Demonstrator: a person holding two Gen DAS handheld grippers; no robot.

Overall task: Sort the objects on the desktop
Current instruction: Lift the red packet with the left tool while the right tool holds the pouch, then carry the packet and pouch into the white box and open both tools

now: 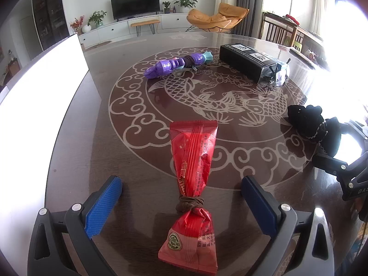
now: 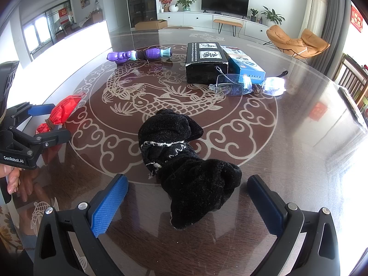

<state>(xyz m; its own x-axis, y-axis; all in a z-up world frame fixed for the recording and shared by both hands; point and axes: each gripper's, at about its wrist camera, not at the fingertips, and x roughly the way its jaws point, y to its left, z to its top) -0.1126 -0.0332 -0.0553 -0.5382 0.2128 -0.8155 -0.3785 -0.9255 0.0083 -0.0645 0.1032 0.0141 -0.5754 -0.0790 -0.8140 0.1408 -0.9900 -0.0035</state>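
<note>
The shiny dark brown round surface (image 1: pixel 230 151) has pale fish and cloud drawings, in a bright living room with a black flat TV (image 1: pixel 135 2). A crinkly red plastic snack bag tied with brown string (image 1: pixel 192 184) lies between the wide-open left tongs (image 1: pixel 181 187), touching neither pad. A fuzzy black cloth bundle (image 2: pixel 184 168) lies between the wide-open right tongs (image 2: pixel 187 189), untouched.
</note>
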